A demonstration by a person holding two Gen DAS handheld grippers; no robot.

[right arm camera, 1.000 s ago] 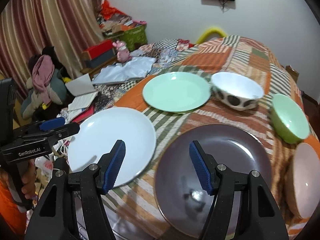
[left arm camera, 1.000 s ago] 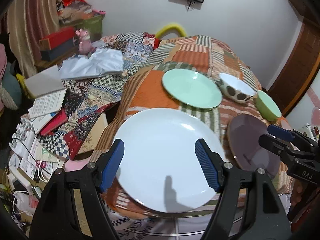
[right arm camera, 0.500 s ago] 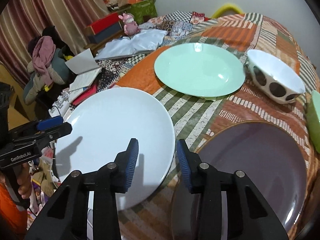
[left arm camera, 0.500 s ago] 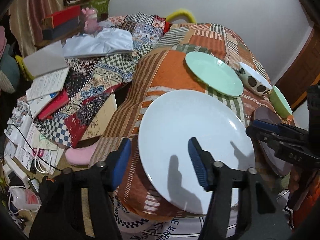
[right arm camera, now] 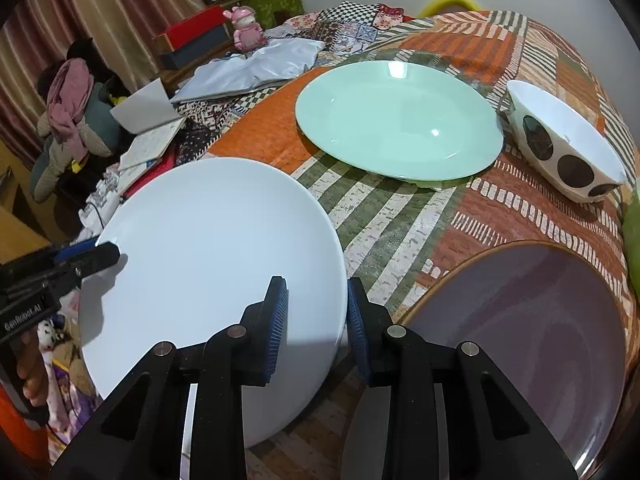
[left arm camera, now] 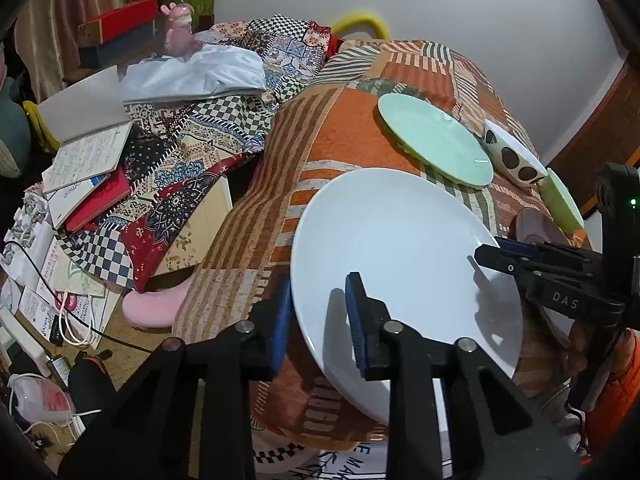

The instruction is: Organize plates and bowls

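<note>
White plate (left arm camera: 400, 256) lies flat, both tools straddling opposite rims.

large plate (right arm camera: 208, 248) front-left | second plate (right arm camera: 400, 120) behind | bowl (right arm camera: 568, 148) right

three plates (right arm camera: 396, 120), two bowls (right arm camera: 560, 148), two tools (right arm camera: 314, 320), one pink figurine (right arm camera: 246, 28)

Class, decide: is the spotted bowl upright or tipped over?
Upright. The spotted bowl sits on its base on the patchwork cloth, white inside facing up.
</note>
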